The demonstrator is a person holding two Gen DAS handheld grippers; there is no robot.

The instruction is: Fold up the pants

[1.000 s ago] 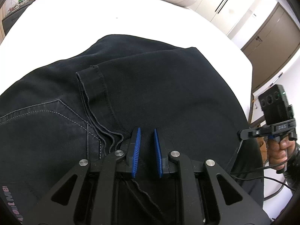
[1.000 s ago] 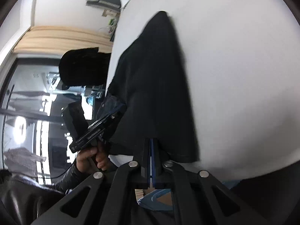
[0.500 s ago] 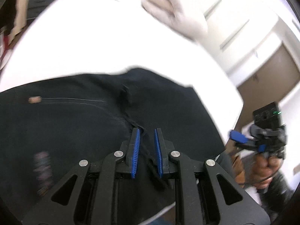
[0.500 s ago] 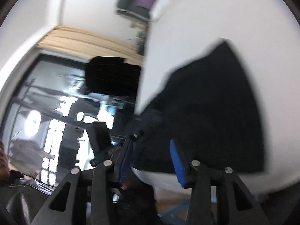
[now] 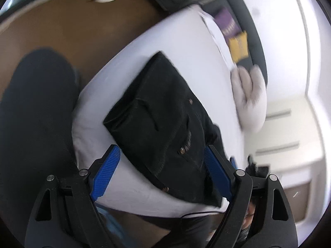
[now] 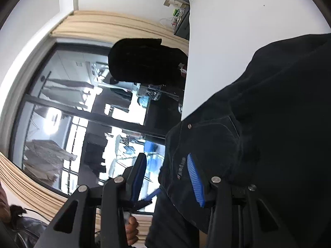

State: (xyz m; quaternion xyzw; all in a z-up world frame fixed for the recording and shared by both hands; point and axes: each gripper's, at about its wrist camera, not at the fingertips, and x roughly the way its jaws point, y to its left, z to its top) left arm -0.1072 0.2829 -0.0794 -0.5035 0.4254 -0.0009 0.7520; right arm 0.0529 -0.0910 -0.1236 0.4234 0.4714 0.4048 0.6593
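The black pants [image 5: 165, 122] lie folded into a compact rectangle on the white bed [image 5: 186, 41], with rivets and pocket seams facing up. My left gripper [image 5: 161, 175] is open and empty, held above the near edge of the fold. My right gripper [image 6: 167, 177] is open too; its right pad [image 6: 195, 180] is close against the pants [image 6: 269, 124], which fill the right of the right wrist view. Nothing is between its jaws.
A grey-white pillow [image 5: 248, 97] lies at the far side of the bed, beside purple and yellow cushions [image 5: 233, 33]. Brown floor [image 5: 72, 24] runs left of the bed. A large window with beige curtains [image 6: 72, 113] shows in the right wrist view.
Both grippers have let go of the pants and opened wide. The left one has pulled up and back, and now shows the whole folded bundle on the bed.
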